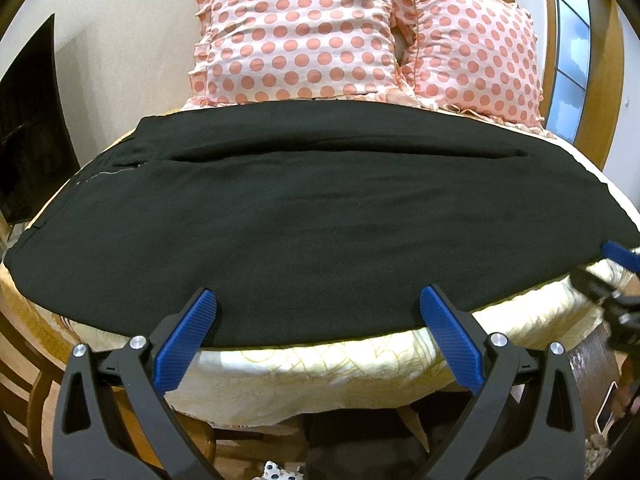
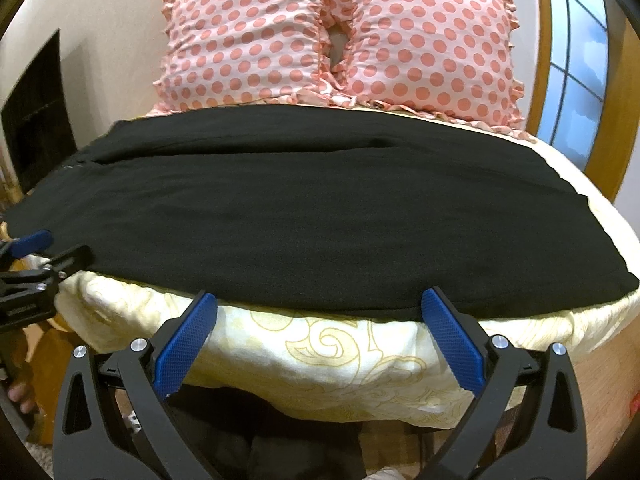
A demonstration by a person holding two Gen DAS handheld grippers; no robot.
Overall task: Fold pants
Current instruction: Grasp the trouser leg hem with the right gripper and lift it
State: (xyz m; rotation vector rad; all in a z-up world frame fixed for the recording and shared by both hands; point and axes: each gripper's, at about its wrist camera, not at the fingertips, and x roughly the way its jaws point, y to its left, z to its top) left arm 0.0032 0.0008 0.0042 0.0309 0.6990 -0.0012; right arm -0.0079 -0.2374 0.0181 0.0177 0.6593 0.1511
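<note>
Black pants (image 1: 312, 216) lie flat across the bed, legs side by side, waist to the left; they also show in the right wrist view (image 2: 304, 216). My left gripper (image 1: 318, 304) is open at the pants' near edge, its blue pads over the hem, holding nothing. My right gripper (image 2: 318, 306) is open just at the near edge of the pants, further right, holding nothing. Each gripper shows at the side of the other's view: the right gripper (image 1: 618, 260) and the left gripper (image 2: 48, 250).
The bed has a cream sheet with a yellow pattern (image 2: 340, 356). Two pink polka-dot pillows (image 1: 304, 32) stand at the headboard behind the pants. A dark screen (image 1: 32, 132) hangs on the left wall. A window (image 2: 576, 80) is at the right.
</note>
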